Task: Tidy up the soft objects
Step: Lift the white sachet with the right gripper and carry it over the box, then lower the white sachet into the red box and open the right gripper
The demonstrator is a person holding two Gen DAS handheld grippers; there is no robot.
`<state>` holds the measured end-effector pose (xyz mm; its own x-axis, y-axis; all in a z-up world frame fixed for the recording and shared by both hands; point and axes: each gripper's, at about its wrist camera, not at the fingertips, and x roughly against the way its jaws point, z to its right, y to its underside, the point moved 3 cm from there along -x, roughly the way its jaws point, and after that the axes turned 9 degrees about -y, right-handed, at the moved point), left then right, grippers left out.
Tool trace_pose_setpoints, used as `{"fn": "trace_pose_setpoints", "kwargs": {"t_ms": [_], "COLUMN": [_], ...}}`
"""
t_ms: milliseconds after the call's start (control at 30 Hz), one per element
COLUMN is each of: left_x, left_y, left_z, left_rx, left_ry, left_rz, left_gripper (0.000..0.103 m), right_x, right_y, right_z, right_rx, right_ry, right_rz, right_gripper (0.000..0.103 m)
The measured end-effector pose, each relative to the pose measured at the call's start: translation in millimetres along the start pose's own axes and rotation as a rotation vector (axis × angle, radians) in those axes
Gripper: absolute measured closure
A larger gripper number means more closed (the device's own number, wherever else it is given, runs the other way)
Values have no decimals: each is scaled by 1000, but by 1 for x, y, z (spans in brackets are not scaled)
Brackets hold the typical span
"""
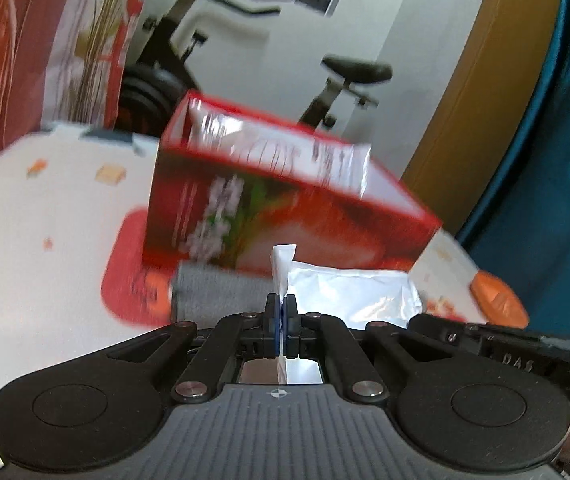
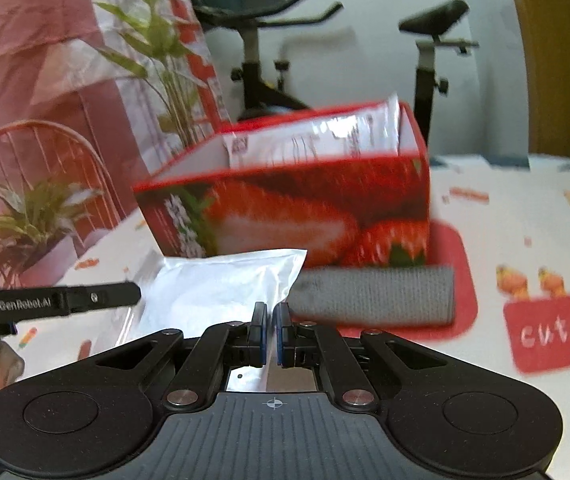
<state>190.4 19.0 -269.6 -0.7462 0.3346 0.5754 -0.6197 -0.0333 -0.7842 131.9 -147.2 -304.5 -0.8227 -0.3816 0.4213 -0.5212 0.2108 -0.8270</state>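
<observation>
Together, the left gripper and right gripper are each pinching an opposite corner of the white pillow pouch, its long axis spanning them, with the open strawberry-print box lying just beyond, past the gray rolled cloth.

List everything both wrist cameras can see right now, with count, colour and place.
white pouch: one, white plastic, in front of the box, pinched at opposite edges by both grippers
strawberry box: one, red, open-topped, on the table behind the pouch
packet in box: one, white and shiny, standing inside the box
grey roll: one, grey knit, lying against the box front
tablecloth: one, white with orange prints
exercise bike: one, black, behind the table
potted plant: one, green, beside the table
left gripper: black, shut on the pouch
right gripper: black, shut on the pouch
</observation>
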Motion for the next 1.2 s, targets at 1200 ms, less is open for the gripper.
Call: {"fn": "trace_pose_setpoints", "kwargs": {"t_ms": [1200], "left_x": [-113], "left_y": [-154], "left_z": [13], "left_rx": [-144], "left_ry": [-95], "left_rz": [59], "left_gripper": [101], "right_x": [-139], "right_y": [-135], "right_z": [39], "right_rx": [172], "right_ry": [96], "right_rz": [28], "right_gripper": [99]}}
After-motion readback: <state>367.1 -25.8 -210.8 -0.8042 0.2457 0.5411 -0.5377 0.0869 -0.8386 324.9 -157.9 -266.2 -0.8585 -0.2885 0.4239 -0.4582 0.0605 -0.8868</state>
